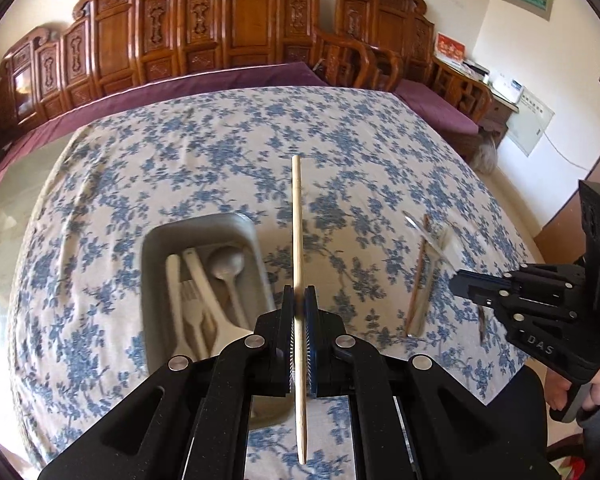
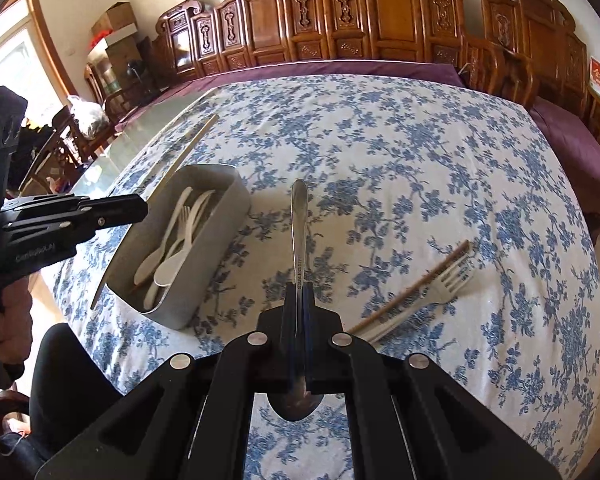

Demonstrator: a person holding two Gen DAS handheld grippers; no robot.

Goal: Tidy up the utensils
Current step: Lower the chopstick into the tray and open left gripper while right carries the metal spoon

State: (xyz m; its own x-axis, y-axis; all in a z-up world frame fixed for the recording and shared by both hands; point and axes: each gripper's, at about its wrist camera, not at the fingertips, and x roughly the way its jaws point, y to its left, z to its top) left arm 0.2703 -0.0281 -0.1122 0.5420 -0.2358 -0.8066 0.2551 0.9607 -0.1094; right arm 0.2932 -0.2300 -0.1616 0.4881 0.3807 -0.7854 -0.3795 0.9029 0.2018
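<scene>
A light, stiff pale wooden chopstick (image 1: 297,240) is clamped mid-shaft by the left gripper (image 1: 299,300), and a slippery steel spoon (image 2: 299,224) is pinched at its handle by the right gripper (image 2: 299,296).

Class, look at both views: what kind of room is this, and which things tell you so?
Probably a home dining or sitting room: a table under a blue floral tablecloth, carved wooden chairs along the wall, and a gray tray of utensils.

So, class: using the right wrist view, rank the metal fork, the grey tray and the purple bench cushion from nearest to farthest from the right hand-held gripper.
1. Metal fork: on the cloth, just right of the right hand-held gripper.
2. Grey tray: to its left.
3. Purple bench cushion: beyond the table's far edge.
</scene>
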